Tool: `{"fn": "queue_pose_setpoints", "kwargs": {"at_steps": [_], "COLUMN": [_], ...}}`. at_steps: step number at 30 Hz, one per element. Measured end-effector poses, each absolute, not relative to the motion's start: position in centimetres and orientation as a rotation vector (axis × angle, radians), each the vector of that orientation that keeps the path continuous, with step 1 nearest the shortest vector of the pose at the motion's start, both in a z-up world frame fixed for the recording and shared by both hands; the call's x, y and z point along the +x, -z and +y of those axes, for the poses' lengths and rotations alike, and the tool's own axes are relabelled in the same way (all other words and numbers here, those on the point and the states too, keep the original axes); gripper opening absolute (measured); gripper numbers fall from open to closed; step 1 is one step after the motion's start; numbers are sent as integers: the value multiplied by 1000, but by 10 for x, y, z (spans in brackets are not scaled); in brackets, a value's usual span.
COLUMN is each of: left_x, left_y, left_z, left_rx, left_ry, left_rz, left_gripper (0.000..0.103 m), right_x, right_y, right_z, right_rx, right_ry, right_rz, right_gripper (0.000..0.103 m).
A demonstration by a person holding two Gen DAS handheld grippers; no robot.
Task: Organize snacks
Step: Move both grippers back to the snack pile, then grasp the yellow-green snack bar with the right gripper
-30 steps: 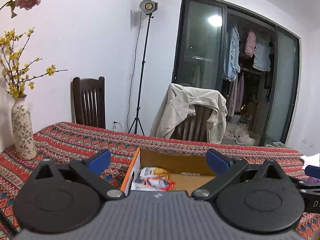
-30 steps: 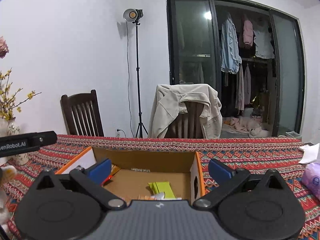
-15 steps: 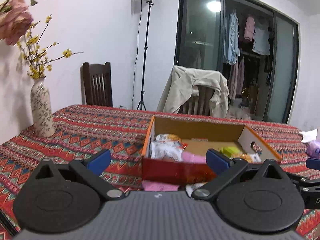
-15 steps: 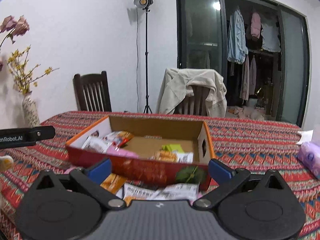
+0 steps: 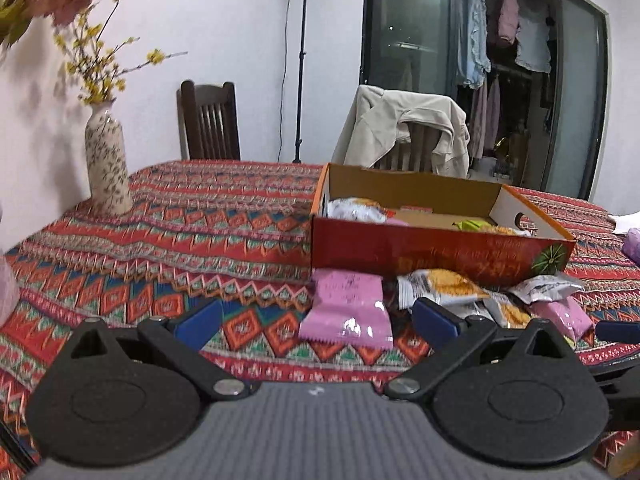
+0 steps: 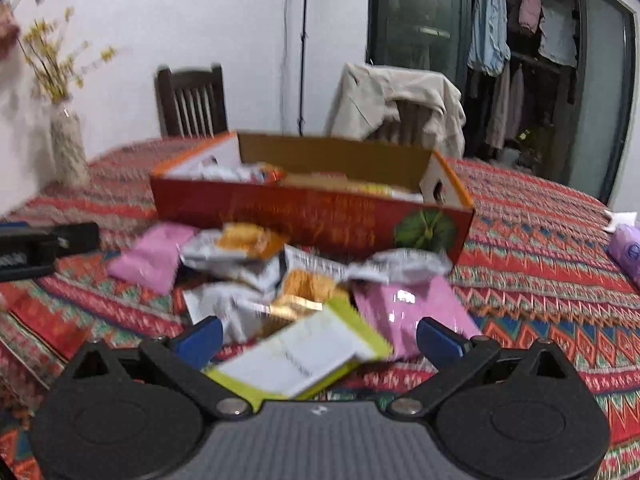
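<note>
Both views have dropped from the box [image 6: 312,216] to the loose snack packets [image 6: 304,280] nearside on the bench [image 5: 180,232]; left hand-held gripper [image 5: 316,316] and right hand-held gripper [image 6: 316,332] hang released, so picking can begin.

One open cardboard box [image 6: 312,216], two pink packets [image 6: 154,256] [image 6: 412,312], one green-edged packet [image 6: 304,354], two chairs [image 5: 210,124] [image 5: 416,140] and one vase [image 5: 107,168] are visible.

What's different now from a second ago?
Both cameras pulled back from the box and tipped down, so the loose snack packets in front of it came into view. The left gripper and right gripper stayed open, holding nothing. The box, vase and chairs did not move.
</note>
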State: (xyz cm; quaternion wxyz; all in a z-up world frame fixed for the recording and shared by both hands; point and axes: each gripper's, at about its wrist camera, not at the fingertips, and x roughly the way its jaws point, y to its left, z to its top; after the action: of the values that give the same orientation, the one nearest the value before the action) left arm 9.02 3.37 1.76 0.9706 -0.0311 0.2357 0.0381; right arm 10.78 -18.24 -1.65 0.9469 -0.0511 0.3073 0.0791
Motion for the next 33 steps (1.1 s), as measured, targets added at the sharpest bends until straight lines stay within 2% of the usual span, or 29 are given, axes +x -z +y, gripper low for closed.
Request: {"fn": "queue_pose_setpoints", "kwargs": {"at_steps": [19,23,25,26,27,28,33], "left_x": [77,78,78,78,78,78,79], "left_y": [-5,-2,-1,0,0,0,0], "left_z": [31,27,26,25,25,25,23], "left_rx": [-112,-115,-113,-112,-111,-111,-107], "left_ry": [-69,-63,-61,-60,-60,-59,-61], "left_rz": [524,538,543,545,546,548,546], "left_gripper": [103,103,103,103,103,103,103], "right_x": [94,88,83,81,80,78,74], "right_y": [36,36,34,33,32,31,30], "right_z": [-206,-217,-218,-219,-218,-218,-224], "right_rx": [-126,-69,-71,-74,-79,-86,-76], "right_ry": [-191,-249,-268,-279,-277,-271,-250], "right_rz": [692,692,677,670,666,661,620], "right_gripper": [102,87,72,54,41,37,35]}}
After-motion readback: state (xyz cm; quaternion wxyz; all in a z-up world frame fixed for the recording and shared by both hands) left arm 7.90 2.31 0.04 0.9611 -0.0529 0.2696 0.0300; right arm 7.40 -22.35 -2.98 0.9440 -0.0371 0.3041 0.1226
